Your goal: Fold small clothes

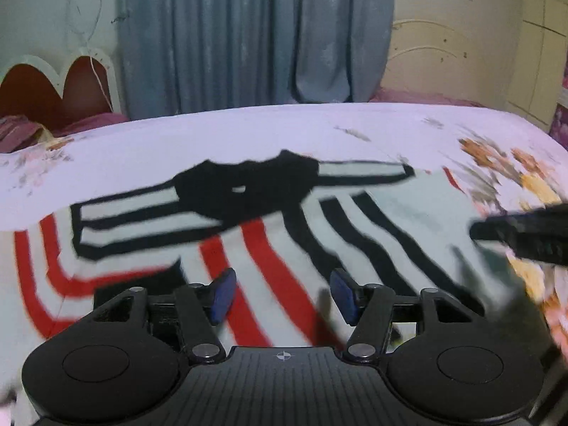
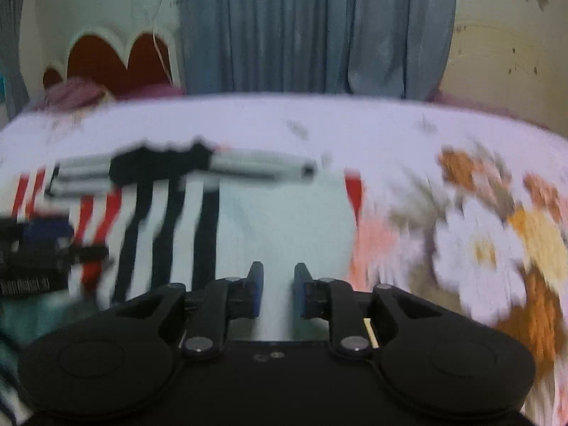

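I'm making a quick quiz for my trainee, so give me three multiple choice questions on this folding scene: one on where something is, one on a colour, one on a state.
1. Where does the striped garment lie?
A. on the floral bedspread
B. on the floor
C. on a chair

2. What colour are the pads on the left gripper?
A. yellow
B. blue
C. white

3. How does the right gripper stand?
A. clamped on the curtain
C. holding a hanger
B. open, nothing between its pads

Answers:
1 A, the bedspread shows all around the garment.
2 B, both pads are blue.
3 B, an empty gap separates the pads.
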`<state>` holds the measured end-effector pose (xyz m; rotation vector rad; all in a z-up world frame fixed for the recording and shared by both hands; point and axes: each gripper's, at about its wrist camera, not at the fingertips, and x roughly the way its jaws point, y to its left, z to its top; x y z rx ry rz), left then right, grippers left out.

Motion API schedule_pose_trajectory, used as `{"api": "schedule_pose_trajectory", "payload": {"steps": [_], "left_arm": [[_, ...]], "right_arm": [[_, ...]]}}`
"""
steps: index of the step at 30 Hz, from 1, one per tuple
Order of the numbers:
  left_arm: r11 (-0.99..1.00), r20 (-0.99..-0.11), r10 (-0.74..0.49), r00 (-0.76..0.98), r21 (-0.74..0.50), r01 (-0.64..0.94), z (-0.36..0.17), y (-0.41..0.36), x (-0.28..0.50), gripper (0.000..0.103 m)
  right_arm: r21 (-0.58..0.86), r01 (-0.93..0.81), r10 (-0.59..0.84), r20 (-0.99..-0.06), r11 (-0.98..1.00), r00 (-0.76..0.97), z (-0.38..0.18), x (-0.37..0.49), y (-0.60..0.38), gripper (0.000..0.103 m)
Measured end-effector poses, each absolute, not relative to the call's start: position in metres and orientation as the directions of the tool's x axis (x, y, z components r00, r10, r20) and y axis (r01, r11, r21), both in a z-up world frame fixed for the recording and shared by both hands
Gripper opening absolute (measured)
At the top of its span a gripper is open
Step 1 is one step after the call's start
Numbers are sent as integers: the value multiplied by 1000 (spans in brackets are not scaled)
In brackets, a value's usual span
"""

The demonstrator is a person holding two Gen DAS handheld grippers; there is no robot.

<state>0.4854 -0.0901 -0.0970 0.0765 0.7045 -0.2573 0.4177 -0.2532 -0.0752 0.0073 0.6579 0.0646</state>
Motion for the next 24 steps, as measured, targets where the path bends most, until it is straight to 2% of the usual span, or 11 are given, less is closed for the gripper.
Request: {"api": "schedule_pose_trajectory", "payload": {"steps": [4,5,8,9,10,12,13,18,20,23,24], "left_arm": [[953,-651,-259,713,-54,297,-99,-118,521,57],[958,-682,-233,693,-42,282,-105,-124,530,57],[963,-697,-206,687,-20,269,-113,-111,531,57],[968,-693,-139,708,55,243,-114,-101,526,57],[971,-689,-104,717,86,224,-118,-90,522,57],[980,-684,-148,715,-2,200,-125,-62,515,57],[979,-679,-150,719,-2,202,-125,-59,512,57],[985,-643,-110,758,33,171,-112,-69,501,57],[985,-685,-85,724,54,166,-120,-73,504,57],[991,-696,-81,714,22,135,-118,-70,509,61],[993,-690,-66,721,28,118,-113,-69,506,61]], "right_arm": [[68,-107,126,-623,992,772,-77,479,-234,21],[86,-124,150,-644,989,750,-83,491,-230,13],[31,-132,118,-671,991,732,-94,505,-241,13],[7,-88,71,-657,996,751,-91,504,-255,13],[-13,-8,-2,-647,1000,763,-89,506,-274,23],[2,109,-81,-662,994,745,-91,514,-311,23],[63,112,-38,-692,992,721,-96,520,-326,24],[-6,64,-52,-649,998,759,-84,507,-315,22],[26,11,6,-603,1000,798,-75,490,-306,24],[-6,-48,31,-695,999,718,-97,491,-285,24],[-32,-47,13,-674,998,739,-97,486,-281,24]]}}
